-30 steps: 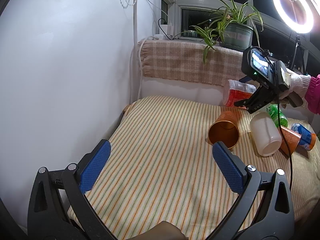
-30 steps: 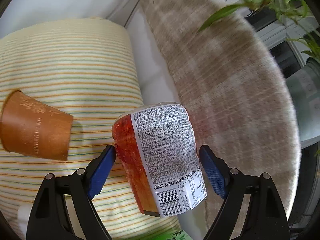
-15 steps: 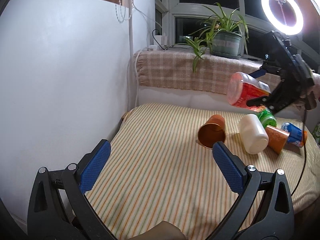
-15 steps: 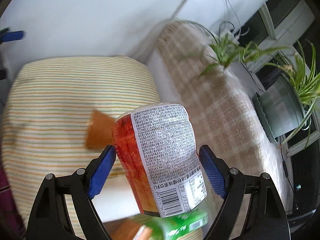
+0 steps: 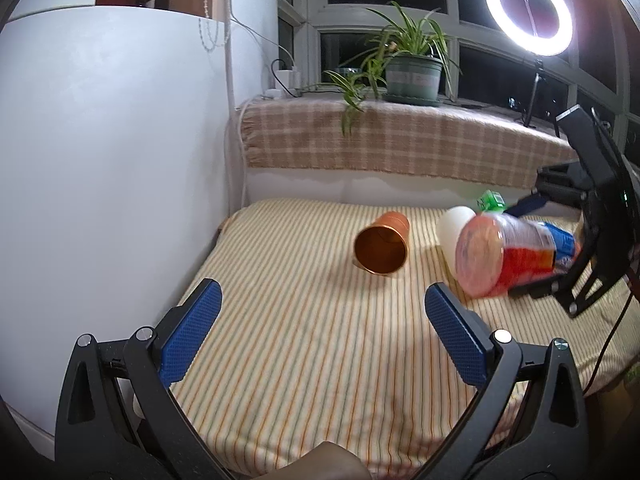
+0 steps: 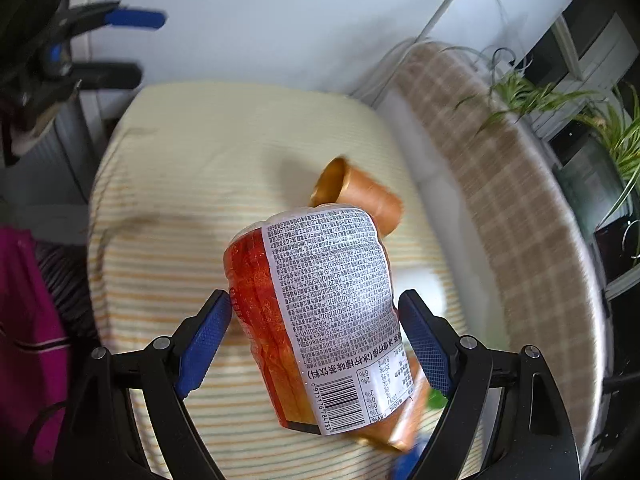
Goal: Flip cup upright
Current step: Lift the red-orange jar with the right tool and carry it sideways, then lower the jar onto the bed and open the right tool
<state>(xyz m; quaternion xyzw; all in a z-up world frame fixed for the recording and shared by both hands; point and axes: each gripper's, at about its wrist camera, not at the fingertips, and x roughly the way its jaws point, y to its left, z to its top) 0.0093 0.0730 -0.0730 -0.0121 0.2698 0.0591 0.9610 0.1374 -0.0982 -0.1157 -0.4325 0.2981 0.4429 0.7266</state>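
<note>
My right gripper [image 6: 316, 336] is shut on a clear plastic cup with a red and white label [image 6: 316, 312]. In the left wrist view the red cup [image 5: 504, 256] hangs on its side above the striped table [image 5: 304, 320], its sealed end towards me, with the right gripper [image 5: 532, 244] around it. A copper cup [image 5: 382, 248] lies on its side at the table's middle, mouth towards me; it also shows in the right wrist view [image 6: 360, 196]. My left gripper [image 5: 320, 332] is open and empty near the table's front edge.
A white cup [image 5: 452, 228] lies on its side behind the held cup, with a green bottle [image 5: 492, 200] and a blue can [image 5: 564, 240] by it. A white wall [image 5: 112, 160] bounds the left. A plaid-covered sill [image 5: 400, 144] with a potted plant [image 5: 412, 76] is behind.
The right gripper has swung the red cup down from near the sill and forward over the table, turning it so its end faces the left camera. The left gripper has stayed open.
</note>
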